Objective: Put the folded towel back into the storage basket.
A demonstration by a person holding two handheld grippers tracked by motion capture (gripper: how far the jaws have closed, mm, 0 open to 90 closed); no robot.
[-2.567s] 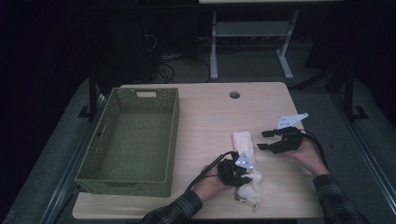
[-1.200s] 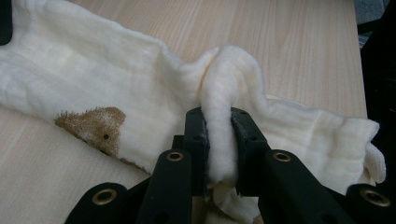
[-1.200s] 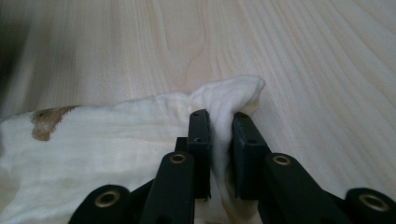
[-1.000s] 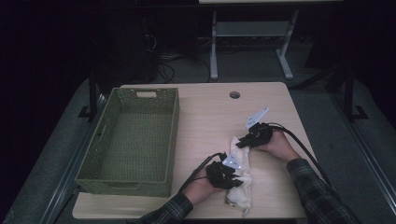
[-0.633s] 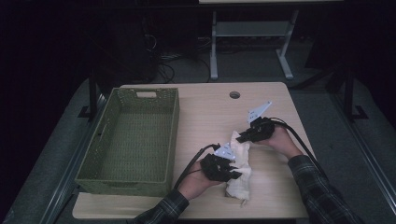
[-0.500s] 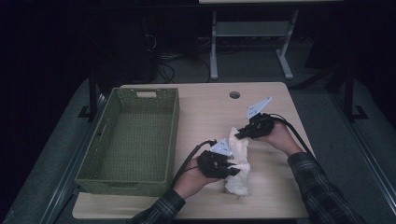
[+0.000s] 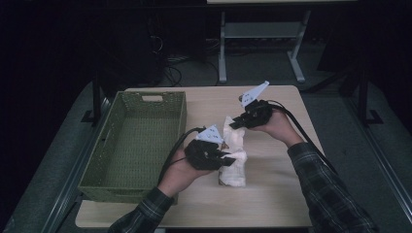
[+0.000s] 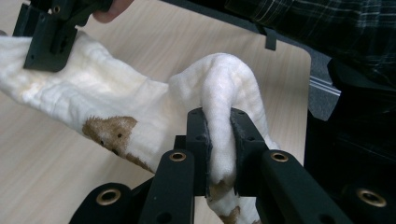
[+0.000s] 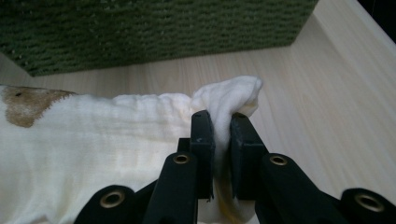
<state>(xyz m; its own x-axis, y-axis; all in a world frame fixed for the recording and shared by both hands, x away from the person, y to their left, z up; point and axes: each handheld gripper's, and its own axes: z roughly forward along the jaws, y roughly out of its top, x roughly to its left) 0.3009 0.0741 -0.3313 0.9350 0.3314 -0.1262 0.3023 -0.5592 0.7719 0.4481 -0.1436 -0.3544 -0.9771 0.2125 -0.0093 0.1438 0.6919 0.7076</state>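
1. A white cloth (image 7: 232, 154) with brown animal prints is held above the wooden table (image 7: 272, 194), just right of the green woven basket (image 7: 133, 141). It is pinched at two places: the left gripper (image 8: 219, 154) is clamped on a bunched fold near the person's end, and the right gripper (image 9: 222, 140) is clamped on a corner at the far end.

2. In the left gripper view only a narrow ridge of fabric is seen between the pads. The fold could be pulled free if the two hands are drawn apart too sharply, because so little cloth is caught.

3. In the right gripper view the corner is gripped close to its edge. It is judged that a tug or a twist of that hand could let the soft fabric slide out, and that end would drop back onto the table.

4. The lower part of the cloth hangs down and, in the high view, appears to rest on the table. If the cloth is carried toward the basket at this height, the trailing part could be dragged against the basket's rim and be left draped over the wall rather than inside.

5. The cables (image 7: 175, 150) trailing from the grippers lie near the basket; a snag there could jerk a hand off course.
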